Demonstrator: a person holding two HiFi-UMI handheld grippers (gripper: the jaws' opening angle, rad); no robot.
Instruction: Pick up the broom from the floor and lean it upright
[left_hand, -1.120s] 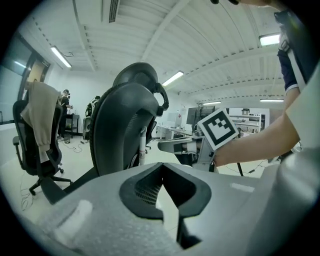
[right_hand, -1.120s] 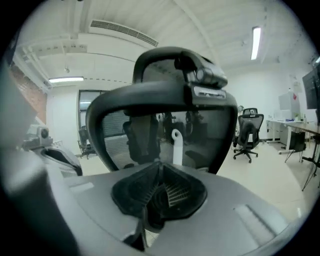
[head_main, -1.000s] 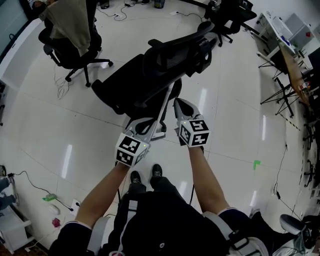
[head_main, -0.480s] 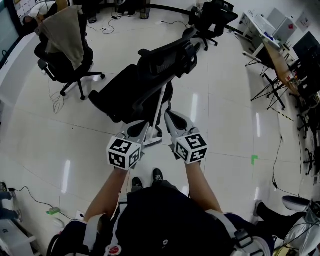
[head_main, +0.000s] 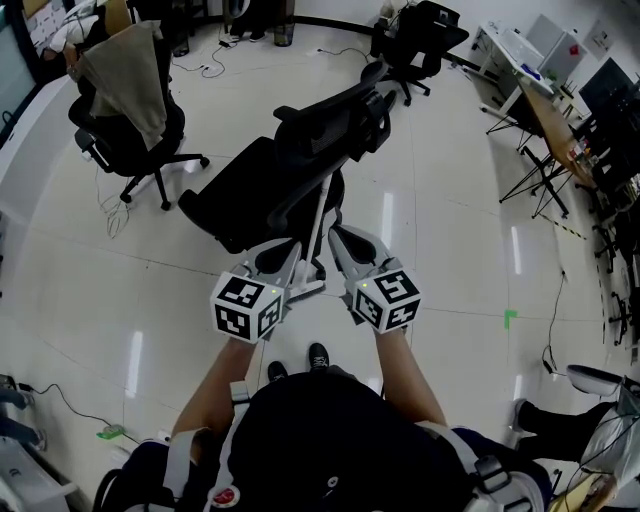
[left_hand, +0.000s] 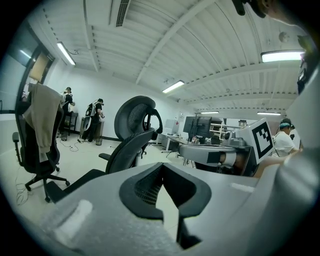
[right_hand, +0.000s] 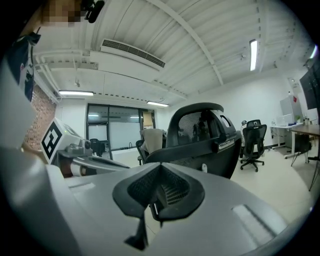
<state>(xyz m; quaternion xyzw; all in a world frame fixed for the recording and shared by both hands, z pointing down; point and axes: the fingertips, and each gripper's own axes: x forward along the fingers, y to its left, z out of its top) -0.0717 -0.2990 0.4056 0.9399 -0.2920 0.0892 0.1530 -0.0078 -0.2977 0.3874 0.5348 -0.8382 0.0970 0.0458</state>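
White glossy floor (head_main: 450, 250) surrounds a black office chair (head_main: 290, 160), which we record directly ahead of the person. We note a thin pale rod, taken for the broom handle (head_main: 320, 215), standing tilted against the edge of that chair's seat. Its lower end comes down to the floor between the two grippers. We cannot make out the broom head, since the grippers cover that spot in the head view.

The left gripper (head_main: 285, 250) sits just left of the rod and the right gripper (head_main: 337, 235) just right of it, and neither encloses it. In the left gripper view we find the left gripper's (left_hand: 160, 166) jaw tips met, with only floor showing through the opening below them. In the right gripper view the right gripper's (right_hand: 160, 166) tips are likewise pressed together, with nothing clamped that we can identify. Each gripper carries its marker cube, the left cube (head_main: 247, 305) and the right cube (head_main: 385, 297).

We also log a second chair (head_main: 125, 130) at far left, draped with a beige garment (head_main: 125, 70). A green mark (head_main: 511, 318) lies on the floor to the right, and desks (head_main: 550, 100) stand along the right edge.
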